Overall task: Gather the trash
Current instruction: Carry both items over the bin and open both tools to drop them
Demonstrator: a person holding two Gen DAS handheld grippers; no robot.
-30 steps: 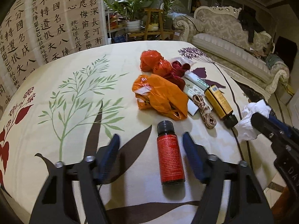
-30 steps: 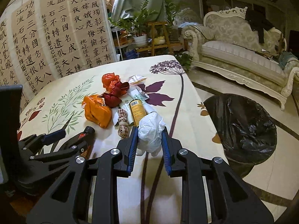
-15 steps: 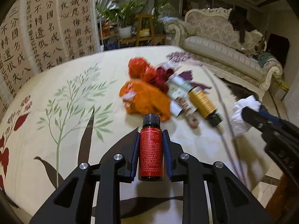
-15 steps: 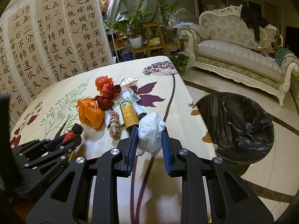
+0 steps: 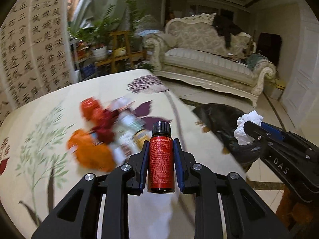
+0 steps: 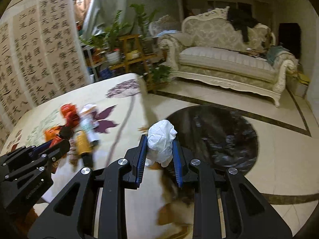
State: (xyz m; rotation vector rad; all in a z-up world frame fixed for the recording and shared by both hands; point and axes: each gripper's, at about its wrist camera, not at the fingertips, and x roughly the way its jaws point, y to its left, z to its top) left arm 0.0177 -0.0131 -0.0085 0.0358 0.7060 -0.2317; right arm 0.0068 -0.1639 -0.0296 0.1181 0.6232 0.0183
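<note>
Your left gripper (image 5: pixel 161 155) clamps the red bottle (image 5: pixel 161 159); your right gripper (image 6: pixel 159 151) pinches the white tissue (image 6: pixel 160 142) beside the black bin bag (image 6: pixel 219 135).

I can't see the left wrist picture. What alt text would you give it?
A handheld gripper clamps a small red bottle with a black cap above a floral tablecloth. Blurred orange wrappers and other litter lie behind it. At right, a second gripper holds crumpled white paper near a black bin bag on the floor.
</note>
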